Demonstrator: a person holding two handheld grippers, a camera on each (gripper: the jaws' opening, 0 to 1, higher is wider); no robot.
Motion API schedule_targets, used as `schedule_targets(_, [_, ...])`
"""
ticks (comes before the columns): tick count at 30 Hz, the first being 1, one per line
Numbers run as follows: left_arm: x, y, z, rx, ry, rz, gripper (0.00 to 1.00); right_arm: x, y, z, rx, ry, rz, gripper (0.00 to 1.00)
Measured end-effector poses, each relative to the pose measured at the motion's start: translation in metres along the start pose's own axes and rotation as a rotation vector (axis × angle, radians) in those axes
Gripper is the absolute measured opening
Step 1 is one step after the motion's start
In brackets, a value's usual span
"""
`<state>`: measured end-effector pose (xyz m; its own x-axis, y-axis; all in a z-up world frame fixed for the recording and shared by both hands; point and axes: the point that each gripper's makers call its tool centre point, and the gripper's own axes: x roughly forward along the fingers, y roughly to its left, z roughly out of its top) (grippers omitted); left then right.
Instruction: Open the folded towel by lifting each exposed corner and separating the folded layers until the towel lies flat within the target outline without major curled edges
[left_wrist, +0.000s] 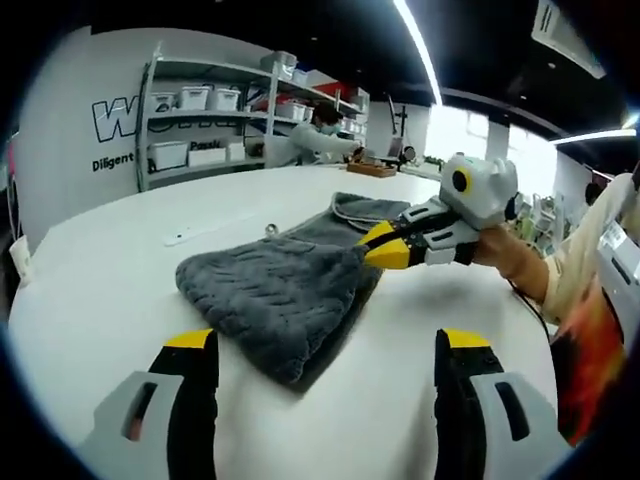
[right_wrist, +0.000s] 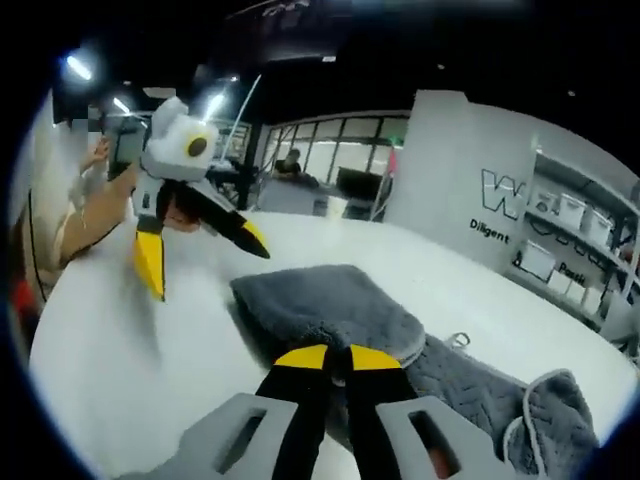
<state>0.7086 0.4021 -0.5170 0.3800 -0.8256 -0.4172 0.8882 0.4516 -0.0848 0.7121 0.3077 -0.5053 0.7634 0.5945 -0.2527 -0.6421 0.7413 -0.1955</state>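
A grey ribbed towel (left_wrist: 275, 290) lies folded on the white table (left_wrist: 100, 270), with a flatter hemmed part (left_wrist: 365, 208) stretching away behind the fold. My right gripper (left_wrist: 372, 250) reaches in from the right and is shut on the towel's folded edge. In the right gripper view its yellow-tipped jaws (right_wrist: 338, 360) stand closed together on the bulging fold of the towel (right_wrist: 330, 300). My left gripper (left_wrist: 325, 345) is wide open just short of the towel's near corner, nothing between its jaws. It hovers open (right_wrist: 208, 270) over the table beyond the towel.
Shelves with white bins (left_wrist: 200, 100) stand against the far wall. A person (left_wrist: 310, 140) works at the table's far end beside a wooden tray (left_wrist: 372, 170). A thin white strip (left_wrist: 205, 228) lies on the table left of the towel.
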Motion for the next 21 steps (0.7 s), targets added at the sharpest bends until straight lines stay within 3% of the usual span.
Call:
schedule_targets(7, [0.002,0.007,-0.002,0.054,0.021,0.048,0.87,0.0,0.016,0.021,-0.014,-0.081,0.028,0.0])
schedule_targets(13, [0.005,0.001,0.006,0.106,-0.031,0.036,0.84,-0.001,0.038,0.043,-0.027,-0.165,0.088,0.0])
schedule_targets(19, [0.005,0.0,0.014,0.129,-0.079,0.044,0.75,0.004,0.056,0.039,-0.065,-0.144,0.135,0.0])
schedule_targets(21, [0.005,0.0,0.015,0.134,-0.083,0.043,0.67,0.005,0.061,0.038,-0.071,-0.139,0.155,0.0])
